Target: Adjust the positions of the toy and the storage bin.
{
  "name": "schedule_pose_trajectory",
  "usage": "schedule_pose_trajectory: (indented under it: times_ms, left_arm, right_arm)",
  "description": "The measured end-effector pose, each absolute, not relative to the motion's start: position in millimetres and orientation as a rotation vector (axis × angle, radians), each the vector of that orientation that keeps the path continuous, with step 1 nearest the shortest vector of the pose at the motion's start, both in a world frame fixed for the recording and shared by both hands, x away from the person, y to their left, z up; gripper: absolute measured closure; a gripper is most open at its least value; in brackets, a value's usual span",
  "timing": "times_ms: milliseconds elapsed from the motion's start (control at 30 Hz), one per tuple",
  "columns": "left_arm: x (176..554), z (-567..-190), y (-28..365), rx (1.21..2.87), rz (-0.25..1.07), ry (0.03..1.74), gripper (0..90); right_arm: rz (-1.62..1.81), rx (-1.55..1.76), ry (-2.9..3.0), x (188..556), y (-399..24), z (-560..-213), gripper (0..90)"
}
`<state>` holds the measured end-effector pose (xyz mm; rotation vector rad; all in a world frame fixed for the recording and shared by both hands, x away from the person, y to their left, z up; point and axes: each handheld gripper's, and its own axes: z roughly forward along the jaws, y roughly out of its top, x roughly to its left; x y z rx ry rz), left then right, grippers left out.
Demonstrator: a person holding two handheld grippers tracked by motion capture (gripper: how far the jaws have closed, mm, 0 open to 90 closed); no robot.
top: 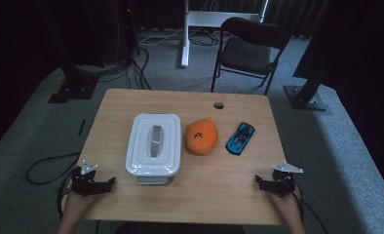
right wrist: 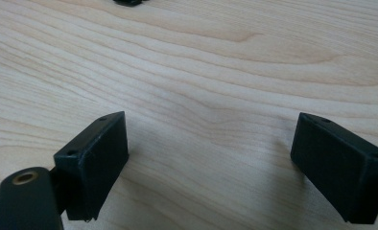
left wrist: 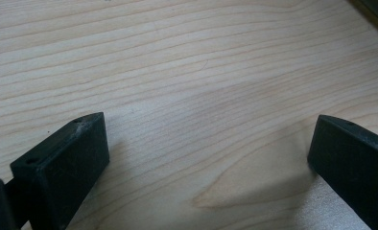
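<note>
Grippers are resting at the desk's (top: 200, 195) near corners: the left hand-held gripper (top: 108, 183) near the left one, the right hand-held gripper (top: 259, 182) near the right, each lying with jaws spread wide and gripping nothing, bare wood showing between them. Nearest the left one, a white lidded box (top: 154, 149) is sitting left of centre, its long axis running from near edge to far edge, the grey handle lying along it.
</note>
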<state>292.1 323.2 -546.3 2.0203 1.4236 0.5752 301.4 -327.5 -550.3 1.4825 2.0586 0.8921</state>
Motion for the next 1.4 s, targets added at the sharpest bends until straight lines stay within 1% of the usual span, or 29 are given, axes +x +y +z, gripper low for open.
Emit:
schedule_pose_trajectory:
  times_ms: [367,567,867,1400]
  left_arm:
    - [292.2,-546.3,323.0,2.022,0.575,1.421,0.8]
    - [292.2,-546.4,323.0,2.021,0.575,1.420,0.8]
    - [292.2,-546.4,322.9,2.020,0.575,1.420,0.8]
    - [292.2,-546.4,323.0,2.020,0.575,1.420,0.8]
  right_arm:
    - [0.879,1.501,2.120,307.2,-318.9,-543.3,12.9]
    - [0.920,1.507,2.061,314.8,-313.1,-531.2,12.9]
    - [0.968,1.530,1.996,335.2,-297.1,-516.8,12.4]
    - [0.994,1.587,1.932,378.0,-249.8,-510.4,12.4]
